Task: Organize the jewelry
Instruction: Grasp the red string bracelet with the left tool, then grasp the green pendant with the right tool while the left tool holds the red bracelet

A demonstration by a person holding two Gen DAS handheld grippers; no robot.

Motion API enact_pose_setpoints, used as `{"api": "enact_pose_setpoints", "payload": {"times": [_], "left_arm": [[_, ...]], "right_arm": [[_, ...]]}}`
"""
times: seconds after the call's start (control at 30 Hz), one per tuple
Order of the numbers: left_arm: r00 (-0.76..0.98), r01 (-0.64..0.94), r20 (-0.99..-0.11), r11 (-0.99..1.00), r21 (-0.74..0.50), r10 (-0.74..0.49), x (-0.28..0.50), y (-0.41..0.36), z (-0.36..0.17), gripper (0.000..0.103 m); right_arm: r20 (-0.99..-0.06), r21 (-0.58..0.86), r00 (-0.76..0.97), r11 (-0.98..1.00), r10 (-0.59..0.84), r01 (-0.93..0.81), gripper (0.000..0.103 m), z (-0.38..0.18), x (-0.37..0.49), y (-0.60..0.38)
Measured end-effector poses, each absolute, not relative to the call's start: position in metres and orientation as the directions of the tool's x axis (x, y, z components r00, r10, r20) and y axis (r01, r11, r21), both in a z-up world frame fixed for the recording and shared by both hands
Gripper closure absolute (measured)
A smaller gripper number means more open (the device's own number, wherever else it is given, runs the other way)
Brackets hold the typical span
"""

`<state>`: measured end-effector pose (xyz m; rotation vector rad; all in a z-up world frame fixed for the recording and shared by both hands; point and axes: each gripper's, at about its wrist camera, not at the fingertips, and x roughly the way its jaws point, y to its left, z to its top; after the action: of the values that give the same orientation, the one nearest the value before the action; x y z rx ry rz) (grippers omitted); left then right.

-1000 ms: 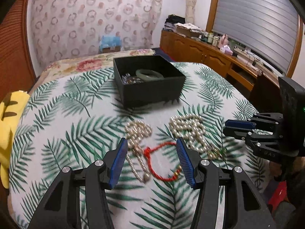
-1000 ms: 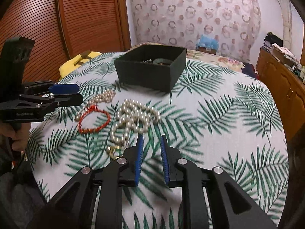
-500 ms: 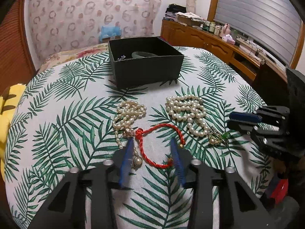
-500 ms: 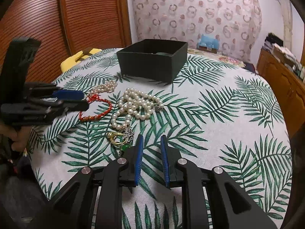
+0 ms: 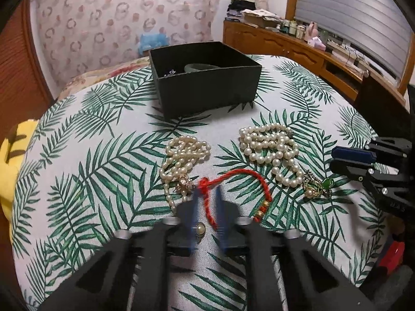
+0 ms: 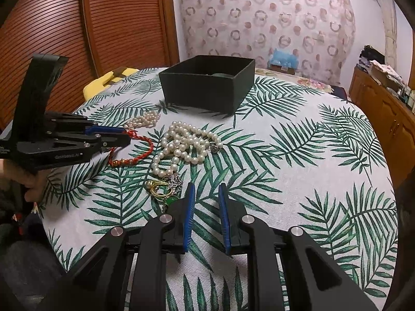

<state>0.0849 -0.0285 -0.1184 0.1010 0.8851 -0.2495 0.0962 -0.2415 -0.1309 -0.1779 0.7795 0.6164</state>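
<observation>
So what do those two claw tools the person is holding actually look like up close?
Both are matte black. The right gripper has two angular fingers lined with ribbed blue pads, joined by linkage bars with round silver pivot pins. The left gripper matches it; from the right wrist view it carries a tall black block on top and small pale lettering on its side, too small to read. No cables show.

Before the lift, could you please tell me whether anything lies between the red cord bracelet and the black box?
Nothing visible blocks it: bare cloth separates the red cord bracelet from the black box; the small pearl strand lies beside that line.
</observation>
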Motion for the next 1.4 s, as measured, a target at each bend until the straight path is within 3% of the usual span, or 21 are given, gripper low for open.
{"api": "enact_pose_setpoints", "payload": {"times": [0.5, 1.07, 1.4], "left_arm": [[0.707, 0.268, -0.653, 0.957, -0.108, -0.271, 0.048, -0.013, -0.073, 0.1], [0.696, 0.289, -0.65, 0.948, -0.136, -0.305, 0.041, -0.016, -0.081, 0.1], [0.694, 0.289, -0.652, 0.948, -0.134, -0.304, 0.042, -0.017, -0.082, 0.1]], "right_arm": [[-0.713, 0.038, 0.554, 0.813, 0.43, -0.581, 0.083, -0.13, 0.094, -0.236], [-0.767, 0.037, 0.47, 0.76, 0.437, -0.648, 0.083, -0.135, 0.084, -0.213], [-0.731, 0.029, 0.51, 0.767, 0.454, -0.641, 0.086, -0.121, 0.085, -0.221]]}}
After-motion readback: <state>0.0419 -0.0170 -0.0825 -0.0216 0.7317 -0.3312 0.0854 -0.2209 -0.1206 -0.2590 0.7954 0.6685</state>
